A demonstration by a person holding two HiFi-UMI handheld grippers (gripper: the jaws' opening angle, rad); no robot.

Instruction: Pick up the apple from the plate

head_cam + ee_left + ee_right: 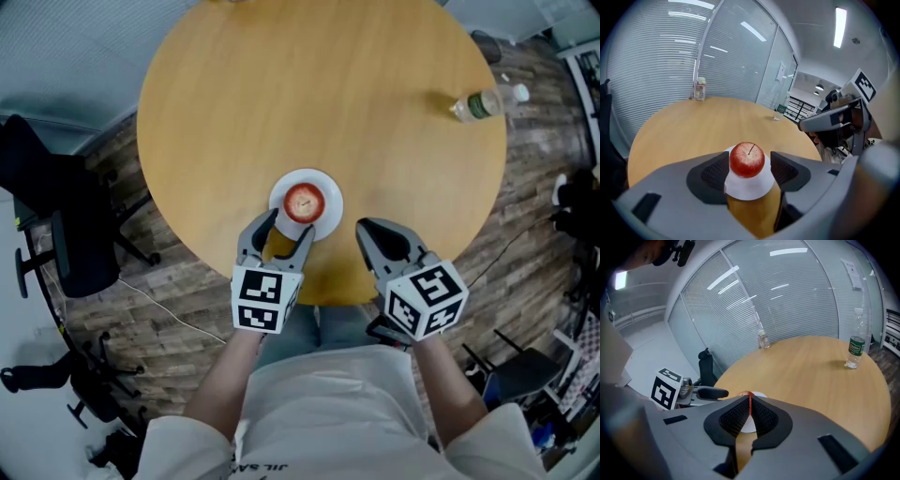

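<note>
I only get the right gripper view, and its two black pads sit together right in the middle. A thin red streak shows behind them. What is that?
Observer: A red apple, stem up, on a small white plate. The left gripper view shows it whole.
Visitor: Is anything holding it?
Observer: No. The left gripper has its jaws apart and aimed at the apple, with the pads clear of it.
Visitor: And where is my gripper in all this?
Observer: In the head view the right gripper hangs over the table just right of the plate, apart from it.
</note>
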